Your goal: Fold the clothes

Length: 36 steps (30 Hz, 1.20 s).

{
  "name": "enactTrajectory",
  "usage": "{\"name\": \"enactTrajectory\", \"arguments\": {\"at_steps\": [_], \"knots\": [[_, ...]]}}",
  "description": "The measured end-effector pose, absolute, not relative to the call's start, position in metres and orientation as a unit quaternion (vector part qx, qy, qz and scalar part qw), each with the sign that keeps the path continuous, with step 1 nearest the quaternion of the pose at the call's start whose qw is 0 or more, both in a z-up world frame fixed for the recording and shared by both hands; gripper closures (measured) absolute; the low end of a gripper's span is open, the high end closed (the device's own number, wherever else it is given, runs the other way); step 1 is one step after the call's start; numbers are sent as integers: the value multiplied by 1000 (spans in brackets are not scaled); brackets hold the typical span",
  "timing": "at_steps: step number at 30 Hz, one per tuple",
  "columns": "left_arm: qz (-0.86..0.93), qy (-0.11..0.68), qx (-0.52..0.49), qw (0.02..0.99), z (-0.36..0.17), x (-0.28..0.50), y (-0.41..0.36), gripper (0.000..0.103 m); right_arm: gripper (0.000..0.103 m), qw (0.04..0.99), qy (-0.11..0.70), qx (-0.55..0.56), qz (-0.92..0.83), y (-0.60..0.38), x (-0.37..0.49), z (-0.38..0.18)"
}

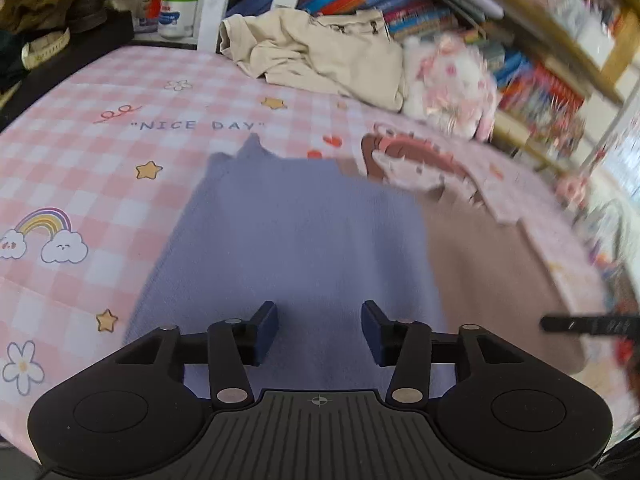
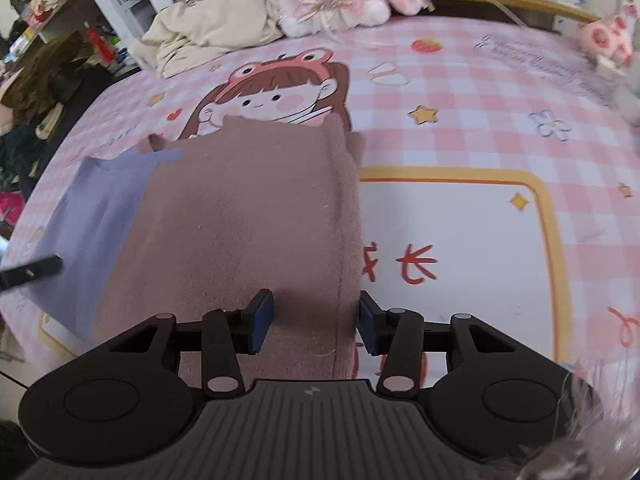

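Observation:
A garment lies flat on the pink checked bedsheet, one half lavender-blue, the other half dusty brown. In the right wrist view the brown half fills the middle and the lavender half lies to its left. My left gripper hovers open over the lavender cloth, nothing between its fingers. My right gripper stands open above the brown half's right edge, which runs close to the right finger. Each view shows a tip of the other gripper at its edge.
A crumpled beige garment and a pink-white plush toy lie at the far side of the bed. Bookshelves stand behind. Dark clothes pile at the left. The sheet right of the garment shows a printed frame.

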<state>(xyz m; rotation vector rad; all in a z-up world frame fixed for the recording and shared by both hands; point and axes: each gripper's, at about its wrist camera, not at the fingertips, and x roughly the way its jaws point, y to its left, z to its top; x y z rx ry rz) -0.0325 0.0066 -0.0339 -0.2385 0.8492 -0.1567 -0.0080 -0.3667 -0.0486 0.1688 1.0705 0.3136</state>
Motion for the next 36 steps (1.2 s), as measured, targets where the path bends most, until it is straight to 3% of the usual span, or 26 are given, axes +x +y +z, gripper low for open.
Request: {"name": "enactTrajectory", "arguments": {"at_steps": [7, 17, 23, 32, 36], "knots": [[-48, 422, -115, 898, -44, -29, -8, 60, 87, 850, 488, 61, 186, -363, 2, -49], [-58, 432, -88, 896, -44, 17, -18, 60, 88, 867, 469, 62, 159, -367, 13, -33], [-71, 425, -85, 898, -44, 18, -17, 56, 83, 881, 453, 20, 135, -358, 7, -50], [-36, 412, -148, 898, -19, -43, 29, 56, 74, 906, 412, -58, 76, -337, -12, -29], [-20, 431, -240, 869, -26, -53, 66, 56, 61, 919, 387, -44, 67, -320, -26, -12]]}}
